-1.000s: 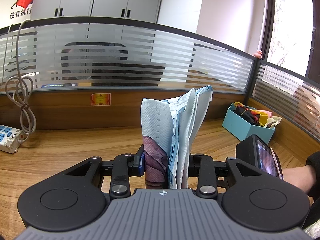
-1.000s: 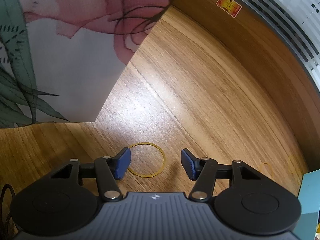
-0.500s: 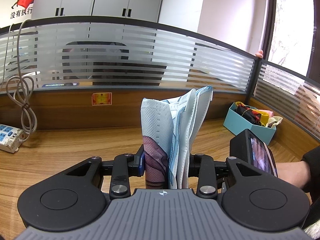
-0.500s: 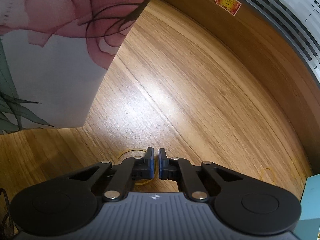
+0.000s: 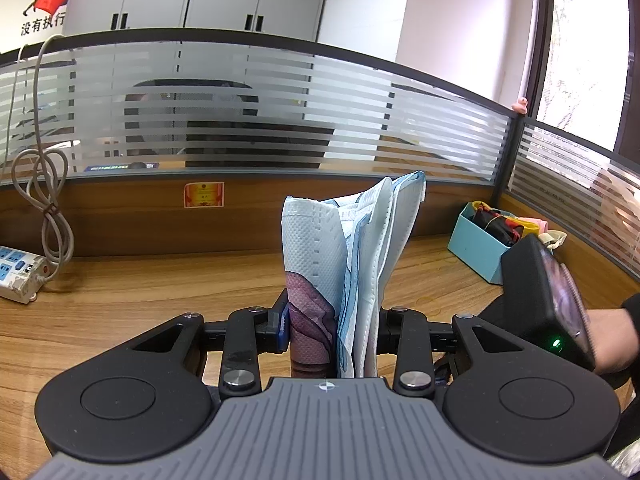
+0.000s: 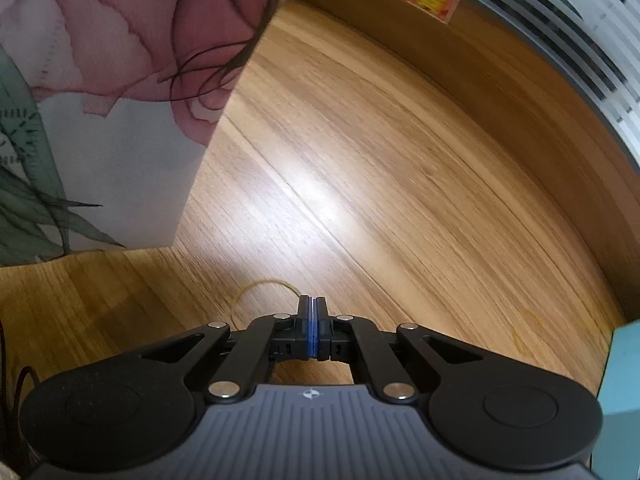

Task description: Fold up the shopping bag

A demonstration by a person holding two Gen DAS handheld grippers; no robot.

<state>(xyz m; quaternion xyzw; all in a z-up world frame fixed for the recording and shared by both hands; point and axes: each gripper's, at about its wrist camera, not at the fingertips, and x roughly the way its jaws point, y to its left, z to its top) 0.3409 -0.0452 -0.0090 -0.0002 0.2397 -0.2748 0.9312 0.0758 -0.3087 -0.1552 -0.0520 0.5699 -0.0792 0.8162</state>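
The folded shopping bag, pale blue-white with a pink flower print, stands upright between the jaws of my left gripper, which is shut on it above the wooden desk. In the right wrist view the same bag fills the upper left with its pink and green print. My right gripper points steeply down at the desk, its blue pads pressed together. A yellow rubber band loops out to the left from the fingertips, pinched at its right end.
A teal box of bundled bags sits at the right, with its corner beside my right gripper. More faint rubber bands lie near it. A power strip and coiled cable are at the far left. A striped glass partition closes the desk's back.
My right gripper's jaws went from wide open around the rubber band to fully closed on its edge, and the gripper lifted slightly. The left gripper and the bag have not moved.
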